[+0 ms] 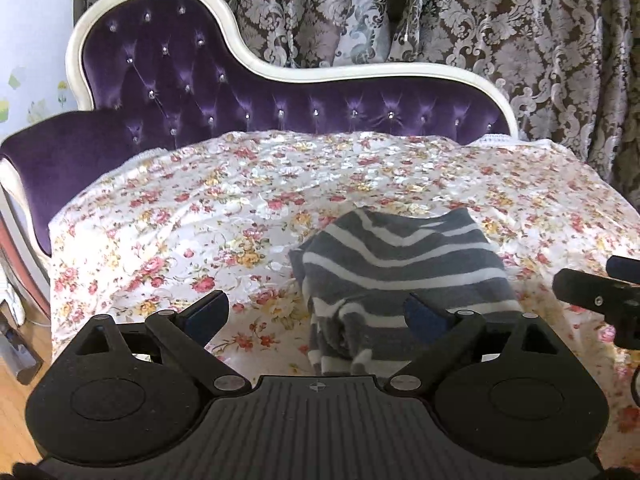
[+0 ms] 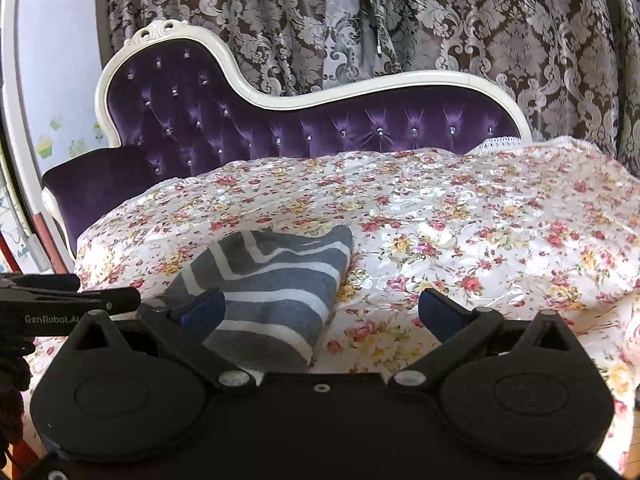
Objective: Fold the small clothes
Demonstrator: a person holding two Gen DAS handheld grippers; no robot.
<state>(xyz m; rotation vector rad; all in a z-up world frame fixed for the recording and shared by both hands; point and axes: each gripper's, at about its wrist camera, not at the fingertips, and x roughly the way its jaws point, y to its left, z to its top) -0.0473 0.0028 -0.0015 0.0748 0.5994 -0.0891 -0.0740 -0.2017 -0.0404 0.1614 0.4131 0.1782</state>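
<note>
left wrist view: left gripper [image 1: 316, 316] fingers spread wide, nothing between them. the grey-and-white striped garment [image 1: 400, 280] lies folded into a compact bundle on the floral bedspread [image 1: 180, 220], right of centre; this view alone shows its near end, bunched and rolled, with loose folds. the garment lies under the right-side finger [image 1: 424, 316]; contact cannot be told. part of the right gripper shows at the right edge.

right wrist view: right gripper [image 2: 320, 312] also wide open, holding nothing. the garment [image 2: 272, 280] sits left of centre here, its right edge a clean straight fold, not seen from the other side. its left-side finger [image 2: 202, 310] overlaps the garment; contact cannot be told. the left gripper's body enters at the left edge, with "genrobot.ai" printed on it.

surface: bedspread white with red and yellow flowers, lightly wrinkled, lace trim at the far right corner. behind it a purple tufted sofa back [image 2: 320, 128] with a white carved frame. brown-and-silver damask curtains [image 1: 500, 20] cover the far wall. wood floor [image 1: 16, 420] at lower left.
</note>
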